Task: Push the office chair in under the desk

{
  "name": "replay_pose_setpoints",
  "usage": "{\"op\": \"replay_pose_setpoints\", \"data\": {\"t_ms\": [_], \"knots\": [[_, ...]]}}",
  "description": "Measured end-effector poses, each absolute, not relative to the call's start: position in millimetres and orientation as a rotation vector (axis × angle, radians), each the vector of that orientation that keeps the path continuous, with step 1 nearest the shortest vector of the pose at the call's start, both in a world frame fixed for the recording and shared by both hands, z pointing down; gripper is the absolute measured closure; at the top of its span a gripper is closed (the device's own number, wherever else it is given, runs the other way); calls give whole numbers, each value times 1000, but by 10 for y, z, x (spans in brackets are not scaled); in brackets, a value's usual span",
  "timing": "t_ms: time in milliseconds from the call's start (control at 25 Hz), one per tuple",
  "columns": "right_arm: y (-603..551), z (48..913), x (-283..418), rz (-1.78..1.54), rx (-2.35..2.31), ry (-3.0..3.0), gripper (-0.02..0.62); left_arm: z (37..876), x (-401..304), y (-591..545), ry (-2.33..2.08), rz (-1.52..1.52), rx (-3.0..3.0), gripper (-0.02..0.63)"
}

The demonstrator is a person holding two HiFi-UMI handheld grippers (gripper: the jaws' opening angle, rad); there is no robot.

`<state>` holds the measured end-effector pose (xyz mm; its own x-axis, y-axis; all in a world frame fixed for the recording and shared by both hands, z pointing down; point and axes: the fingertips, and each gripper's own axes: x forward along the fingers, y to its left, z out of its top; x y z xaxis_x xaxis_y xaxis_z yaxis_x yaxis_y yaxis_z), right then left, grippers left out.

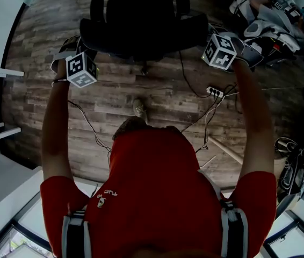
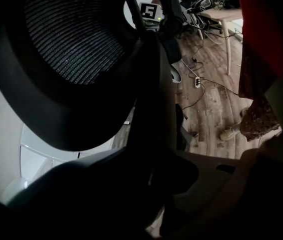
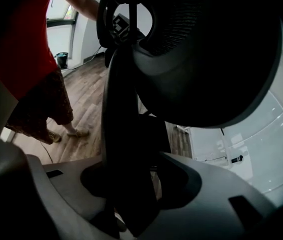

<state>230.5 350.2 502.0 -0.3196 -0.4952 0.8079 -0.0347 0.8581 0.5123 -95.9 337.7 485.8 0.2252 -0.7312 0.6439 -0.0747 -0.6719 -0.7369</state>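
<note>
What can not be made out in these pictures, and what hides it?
- Head view: the office chair's base and wheels, mostly hidden under seat and backrest.
- Left gripper view: whether the left tool presses the chair's back frame; too dark.
- Right gripper view: whether the right tool presses that frame; the frame covers the pads.

The wood-plank floor (image 1: 114, 98) carries the black office chair (image 1: 141, 20); on the chair's near side a person's pale shoe (image 1: 139, 108) stands on the planks; right of the chair's base lies a white power strip (image 1: 214, 92), dark cables (image 1: 204, 115) trailing from it; farther from the chair, past the strip, lies a pale wooden slat (image 1: 224, 149).
</note>
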Motion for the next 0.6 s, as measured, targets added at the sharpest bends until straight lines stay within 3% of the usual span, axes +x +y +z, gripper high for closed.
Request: {"op": "replay_pose_setpoints", "data": {"t_ms": [160,600], "knots": [[3452,5067,2298,-560,368,-1854,413,4866,-970,3336,689,-1481,-1919,476],[3005,5056,2121,-545,394,-1851,419,4889,-1127,2780,658,-1473,-1926,480]]}}
